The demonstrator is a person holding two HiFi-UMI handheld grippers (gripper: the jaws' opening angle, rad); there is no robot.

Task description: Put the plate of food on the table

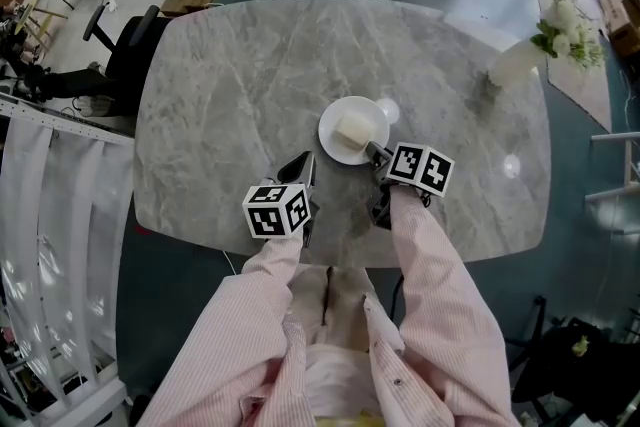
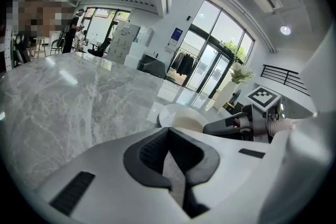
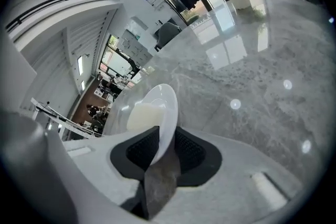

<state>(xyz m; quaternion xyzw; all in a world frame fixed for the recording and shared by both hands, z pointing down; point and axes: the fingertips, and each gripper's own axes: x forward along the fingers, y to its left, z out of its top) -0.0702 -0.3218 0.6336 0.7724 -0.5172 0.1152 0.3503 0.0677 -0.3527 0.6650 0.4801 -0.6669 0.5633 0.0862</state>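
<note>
The plate (image 1: 335,143) lies flat and face up near the table's (image 1: 230,85) centre, carrying a pale food block (image 1: 353,129); it is round, with no long axis. Only the right gripper view shows its near rim between the right gripper's (image 3: 160,149) parted jaws. The left gripper (image 1: 300,170), jaws together and empty, rests just beside it.

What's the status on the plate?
Left gripper shut, empty. Right gripper open, plate rim between jaws. Plate with food on table. Nothing in the way.

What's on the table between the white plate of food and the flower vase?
Nothing: the head view shows bare grey marble tabletop between round white plate and white vase.
</note>
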